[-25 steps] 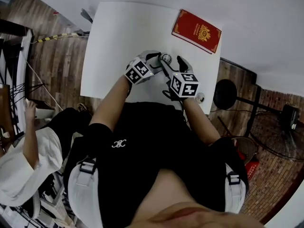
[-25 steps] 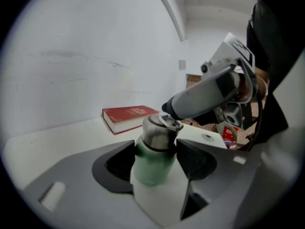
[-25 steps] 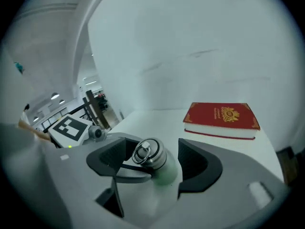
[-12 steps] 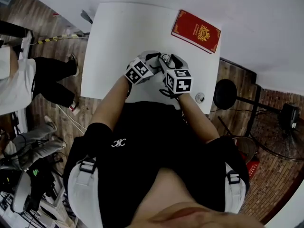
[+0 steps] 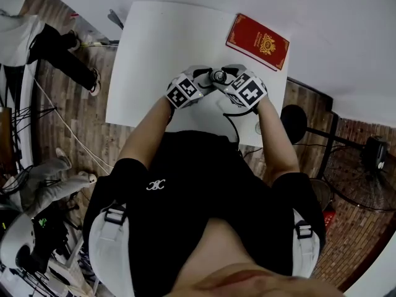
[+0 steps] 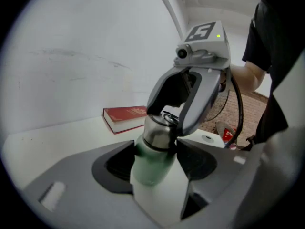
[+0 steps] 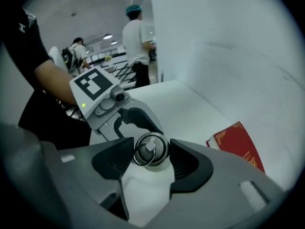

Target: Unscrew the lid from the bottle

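A pale green bottle (image 6: pixel 151 163) with a steel lid (image 6: pixel 157 130) stands tilted over the white table (image 5: pixel 158 48). My left gripper (image 6: pixel 155 160) is shut on the bottle's body, its dark pads pressing both sides. From above, my right gripper (image 7: pixel 151 157) has just been closing, and its pads now press on the round lid (image 7: pixel 151 150), whose ring faces the camera. In the head view the two grippers meet at the lid (image 5: pixel 218 76), the left gripper (image 5: pixel 204 83) from the left and the right gripper (image 5: pixel 229 82) from the right.
A red book (image 5: pixel 258 42) lies at the table's far right corner. A small round object (image 5: pixel 260 127) sits near the table's right front edge. A black stool (image 5: pixel 292 122) and a fan (image 5: pixel 365 178) stand to the right; people (image 7: pixel 136 37) stand beyond the table.
My right gripper has rolled about the lid, and its marker cube has swung from the near side up to the lid's right. The left gripper and bottle stayed put. Bystanders at left moved.
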`<state>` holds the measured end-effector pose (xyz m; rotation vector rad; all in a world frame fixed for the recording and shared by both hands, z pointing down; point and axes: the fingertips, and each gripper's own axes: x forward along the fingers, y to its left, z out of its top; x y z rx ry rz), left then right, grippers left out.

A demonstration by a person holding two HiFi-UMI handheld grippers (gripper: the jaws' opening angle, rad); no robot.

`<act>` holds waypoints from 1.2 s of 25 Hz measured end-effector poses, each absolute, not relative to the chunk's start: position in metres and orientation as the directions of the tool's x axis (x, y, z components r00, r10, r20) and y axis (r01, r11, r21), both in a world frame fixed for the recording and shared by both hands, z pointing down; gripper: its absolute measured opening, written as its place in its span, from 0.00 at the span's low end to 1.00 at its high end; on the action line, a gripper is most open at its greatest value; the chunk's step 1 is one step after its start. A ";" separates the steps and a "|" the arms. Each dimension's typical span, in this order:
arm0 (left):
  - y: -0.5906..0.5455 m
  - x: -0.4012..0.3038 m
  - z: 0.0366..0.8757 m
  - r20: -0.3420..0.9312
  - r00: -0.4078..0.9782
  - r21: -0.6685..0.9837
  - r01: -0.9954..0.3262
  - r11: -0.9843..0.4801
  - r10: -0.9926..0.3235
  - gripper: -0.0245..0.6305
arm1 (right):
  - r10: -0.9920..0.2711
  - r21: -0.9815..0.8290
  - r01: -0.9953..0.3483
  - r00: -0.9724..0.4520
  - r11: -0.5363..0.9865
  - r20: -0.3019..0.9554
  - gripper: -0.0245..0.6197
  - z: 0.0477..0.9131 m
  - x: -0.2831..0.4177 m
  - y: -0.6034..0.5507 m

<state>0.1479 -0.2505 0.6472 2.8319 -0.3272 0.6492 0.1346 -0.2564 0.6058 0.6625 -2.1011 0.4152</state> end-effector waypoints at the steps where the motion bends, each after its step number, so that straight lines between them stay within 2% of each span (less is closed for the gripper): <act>1: -0.251 0.148 0.647 0.447 0.878 0.162 -0.266 -0.950 -0.170 0.53 | -0.246 -0.040 -0.526 -0.462 0.850 0.852 0.41 0.606 0.133 -0.256; 3: -0.253 0.147 0.646 0.443 0.879 0.168 -0.274 -0.947 -0.176 0.53 | -0.134 -0.014 -0.346 -0.400 0.938 0.907 0.41 0.608 0.130 -0.251; 5: -0.253 0.147 0.646 0.437 0.882 0.179 -0.277 -0.944 -0.176 0.53 | -0.053 0.028 -0.087 -0.291 0.996 0.955 0.41 0.616 0.134 -0.243; 7: -0.250 0.147 0.646 0.433 0.884 0.189 -0.279 -0.941 -0.175 0.54 | -0.024 0.056 0.179 -0.174 0.982 0.984 0.41 0.624 0.141 -0.235; 9: -0.249 0.147 0.647 0.431 0.884 0.196 -0.285 -0.938 -0.179 0.54 | -0.042 0.074 0.392 -0.090 0.917 0.995 0.41 0.627 0.143 -0.233; 12: -0.251 0.146 0.647 0.429 0.884 0.199 -0.295 -0.934 -0.187 0.54 | -0.120 0.095 0.586 0.004 0.805 0.993 0.41 0.627 0.143 -0.235; 14: -0.252 0.146 0.646 0.429 0.883 0.198 -0.297 -0.934 -0.189 0.54 | -0.156 0.112 0.597 0.021 0.794 0.988 0.41 0.628 0.142 -0.236; 16: -0.252 0.146 0.646 0.430 0.882 0.197 -0.300 -0.933 -0.192 0.54 | -0.160 0.147 0.516 -0.018 0.844 0.987 0.41 0.626 0.141 -0.238; 20: -0.252 0.147 0.647 0.432 0.881 0.194 -0.301 -0.934 -0.194 0.54 | -0.161 0.199 0.237 -0.172 0.951 0.972 0.41 0.610 0.149 -0.239; 22: -0.252 0.146 0.648 0.434 0.880 0.192 -0.301 -0.934 -0.194 0.54 | -0.159 0.186 0.065 -0.297 0.980 0.942 0.41 0.594 0.147 -0.236; 24: -0.252 0.145 0.648 0.435 0.879 0.192 -0.301 -0.934 -0.194 0.54 | -0.198 0.124 -0.178 -0.492 0.976 0.848 0.41 0.572 0.138 -0.240; 26: -0.252 0.146 0.648 0.436 0.879 0.194 -0.300 -0.934 -0.192 0.54 | -0.346 0.011 -0.457 -0.657 0.889 0.669 0.42 0.546 0.131 -0.255; 27: -0.252 0.146 0.648 0.436 0.879 0.194 -0.300 -0.934 -0.191 0.54 | -0.448 -0.059 -0.582 -0.683 0.811 0.577 0.47 0.537 0.133 -0.265; 28: -0.252 0.146 0.648 0.437 0.879 0.195 -0.299 -0.934 -0.190 0.54 | -0.546 -0.125 -0.682 -0.669 0.721 0.504 0.52 0.532 0.138 -0.273; 30: -0.253 0.146 0.649 0.438 0.879 0.197 -0.299 -0.934 -0.189 0.54 | -0.687 -0.217 -0.805 -0.587 0.552 0.429 0.52 0.537 0.149 -0.282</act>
